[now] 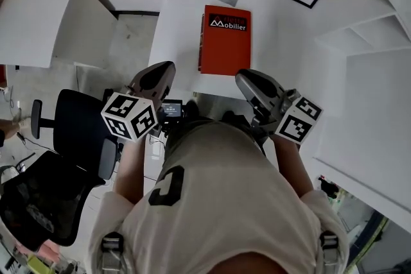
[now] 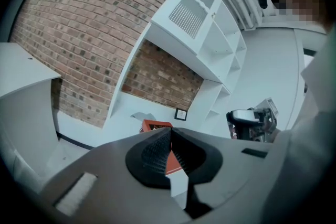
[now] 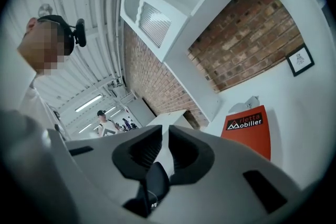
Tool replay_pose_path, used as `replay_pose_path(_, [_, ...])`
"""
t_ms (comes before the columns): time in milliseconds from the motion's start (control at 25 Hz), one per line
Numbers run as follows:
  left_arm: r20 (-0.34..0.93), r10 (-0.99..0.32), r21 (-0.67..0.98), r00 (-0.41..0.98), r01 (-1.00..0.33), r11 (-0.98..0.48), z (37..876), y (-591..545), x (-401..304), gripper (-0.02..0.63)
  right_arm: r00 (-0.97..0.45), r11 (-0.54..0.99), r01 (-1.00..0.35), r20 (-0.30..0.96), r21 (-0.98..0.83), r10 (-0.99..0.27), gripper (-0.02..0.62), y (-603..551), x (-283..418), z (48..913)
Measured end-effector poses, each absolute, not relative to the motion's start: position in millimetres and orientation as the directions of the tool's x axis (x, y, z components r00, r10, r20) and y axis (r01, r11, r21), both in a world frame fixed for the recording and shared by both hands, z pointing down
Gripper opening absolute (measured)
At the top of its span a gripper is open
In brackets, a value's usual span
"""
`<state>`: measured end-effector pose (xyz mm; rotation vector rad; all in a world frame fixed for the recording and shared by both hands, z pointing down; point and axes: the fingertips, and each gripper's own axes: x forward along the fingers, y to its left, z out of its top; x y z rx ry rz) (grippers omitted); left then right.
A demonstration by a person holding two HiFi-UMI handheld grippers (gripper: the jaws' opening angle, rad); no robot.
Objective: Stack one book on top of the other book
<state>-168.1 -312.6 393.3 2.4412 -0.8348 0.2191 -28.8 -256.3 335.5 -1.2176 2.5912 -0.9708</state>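
Person's shirt point(image 1: 212, 202) bottom centre, two grippers above it, left gripper point(image 1: 168, 67) jaws closed, empty, right gripper point(image 1: 241, 77) jaws all but closed, empty, one red book point(image 1: 225, 42) flat on white table point(image 1: 183, 22), upper centre.

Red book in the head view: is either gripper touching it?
No, the red book lies flat on the white table, apart from the left gripper and the right gripper.
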Motion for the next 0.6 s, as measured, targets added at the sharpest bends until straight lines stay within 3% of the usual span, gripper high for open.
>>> replay_pose_path(320, [0.324,-0.527,0.409,0.786,-0.618,-0.671,382.3,-303.1,-148.6,0.005,-0.732,0.556,-0.580,0.081,-0.596,-0.677,0.020,-241.8,-31.6,320.1])
replay_pose_path(600, [0.331,-0.522,0.383,0.786,-0.617,-0.687,373.5,-281.9,-113.7,0.005,-0.691,0.495,-0.575,0.062,-0.652,-0.720,0.017,-217.7,14.4,330.7])
